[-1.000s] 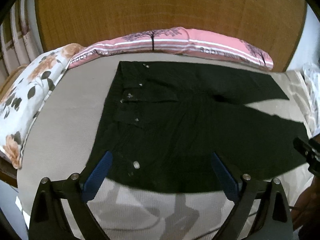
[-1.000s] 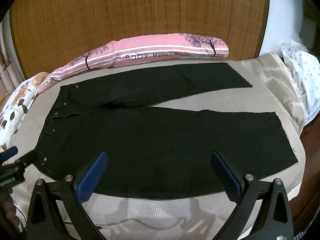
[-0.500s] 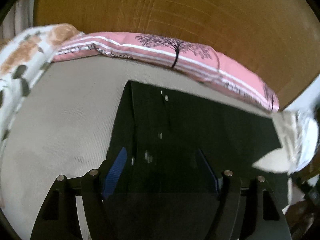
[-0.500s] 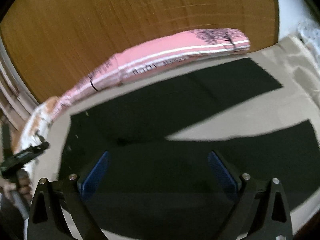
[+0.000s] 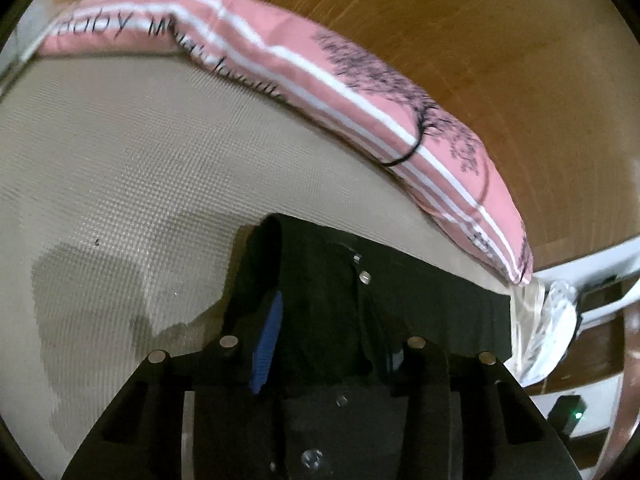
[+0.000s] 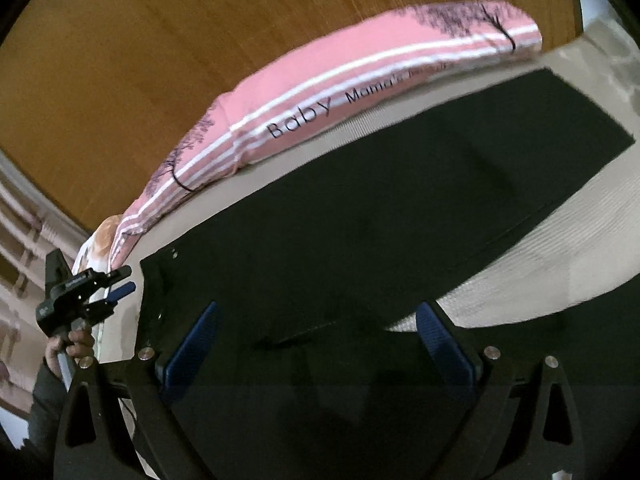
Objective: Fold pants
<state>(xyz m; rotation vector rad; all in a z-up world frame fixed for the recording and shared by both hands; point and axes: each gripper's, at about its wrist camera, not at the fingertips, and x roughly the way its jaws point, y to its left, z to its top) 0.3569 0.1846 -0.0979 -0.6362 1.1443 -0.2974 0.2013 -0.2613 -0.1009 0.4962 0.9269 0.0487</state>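
Both tools low over blk pants [image 6: 360, 240]

1. A bedroom in a home: the beige waffle-textured bedsheet [image 5: 120, 168] fills the left and middle of the left wrist frame
2. A long pink bolster pillow [image 6: 360, 92] printed "Baby" with tree drawings lies across the upper middle of the right wrist frame
3. Behind it, a woven wooden headboard [image 5: 500, 40] covers the upper right of the left wrist frame
4. A floral pillow [image 6: 100, 240] peeks in at the left edge of the right wrist frame
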